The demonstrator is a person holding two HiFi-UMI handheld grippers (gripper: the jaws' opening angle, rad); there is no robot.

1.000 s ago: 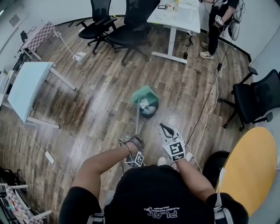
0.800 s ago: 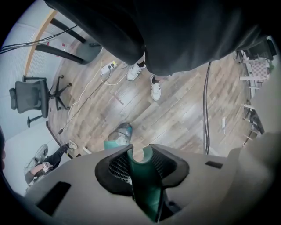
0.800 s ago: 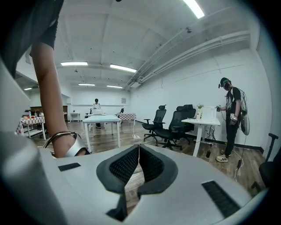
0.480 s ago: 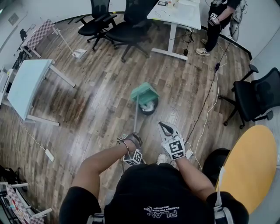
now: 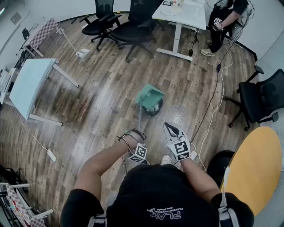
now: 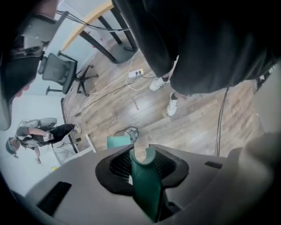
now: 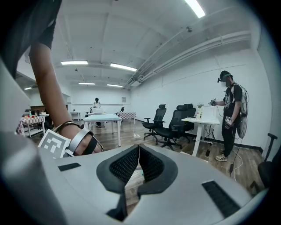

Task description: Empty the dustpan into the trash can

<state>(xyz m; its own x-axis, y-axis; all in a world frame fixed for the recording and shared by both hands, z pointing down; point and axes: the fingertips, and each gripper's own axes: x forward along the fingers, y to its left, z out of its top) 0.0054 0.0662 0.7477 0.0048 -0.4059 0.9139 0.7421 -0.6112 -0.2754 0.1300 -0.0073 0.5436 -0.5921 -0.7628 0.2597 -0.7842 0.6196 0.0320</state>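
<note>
In the head view a green dustpan (image 5: pixel 149 95) hangs tilted over a small round trash can (image 5: pixel 155 107) on the wood floor. Its long thin handle (image 5: pixel 140 119) runs back to my left gripper (image 5: pixel 138 133), which is shut on it. The left gripper view shows the green handle grip (image 6: pixel 145 176) clamped between the jaws, with the dustpan (image 6: pixel 118 141) and the trash can (image 6: pixel 130 132) beyond. My right gripper (image 5: pixel 168 127) hovers just right of the handle and touches nothing. In the right gripper view its tips (image 7: pixel 138 148) meet with nothing between them.
Black office chairs (image 5: pixel 128 31) and a white desk (image 5: pixel 179 13) stand at the back, with a person (image 5: pixel 222 22) beside the desk. There is a pale blue table (image 5: pixel 26 86) at left, and a yellow round table (image 5: pixel 255 173) and another chair (image 5: pixel 262 99) at right. A white cable and power strip (image 5: pixel 194 154) lie by my feet.
My left hand has risen slightly and rolled, and the dustpan has tipped further across the trash can, hiding more of its contents. The right gripper has stayed put.
</note>
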